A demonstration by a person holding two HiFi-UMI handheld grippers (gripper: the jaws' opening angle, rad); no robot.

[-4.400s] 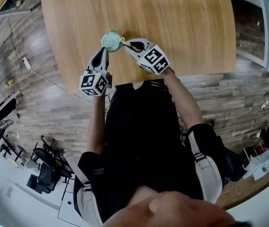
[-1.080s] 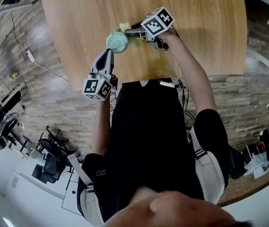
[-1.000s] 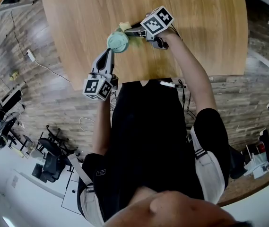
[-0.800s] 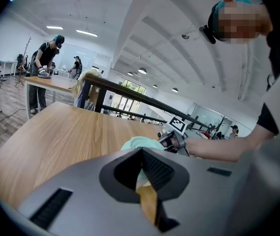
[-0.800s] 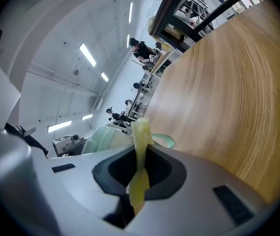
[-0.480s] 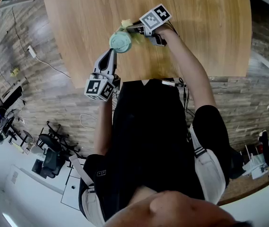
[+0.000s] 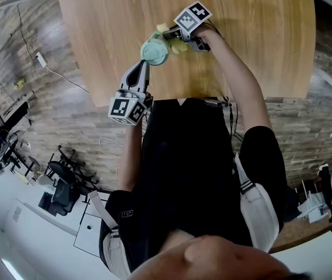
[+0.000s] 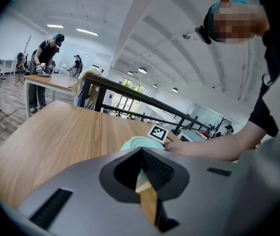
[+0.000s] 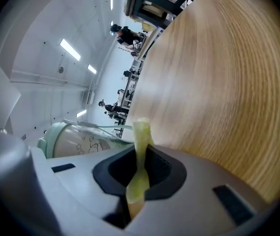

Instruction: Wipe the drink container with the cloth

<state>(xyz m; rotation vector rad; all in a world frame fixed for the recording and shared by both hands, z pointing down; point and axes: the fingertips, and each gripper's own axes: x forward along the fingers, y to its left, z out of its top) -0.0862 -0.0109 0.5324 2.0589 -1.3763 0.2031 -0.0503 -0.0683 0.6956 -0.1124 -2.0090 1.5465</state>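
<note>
The drink container (image 7: 154,52), cream with a mint green lid, is over the wooden table (image 7: 253,39) near its front edge. My left gripper (image 7: 146,63) reaches it from the near side and is shut on it; in the left gripper view the mint lid (image 8: 140,142) shows just past the left gripper (image 8: 142,155). My right gripper (image 7: 167,35) is at the container's far right, shut on a yellow-green cloth (image 7: 177,46) that lies against it. In the right gripper view the cloth (image 9: 140,132) stands up out of the right gripper (image 9: 140,157), with the container (image 9: 73,137) close at the left.
The table's left edge (image 7: 75,45) and front edge are close to the container. A white cable (image 7: 60,69) runs over the wood floor at the left. Other people work at desks (image 8: 48,80) far behind.
The right gripper with the cloth has gone from the container's near right side round to its far right side. The left gripper has kept its hold; both have drifted slightly right.
</note>
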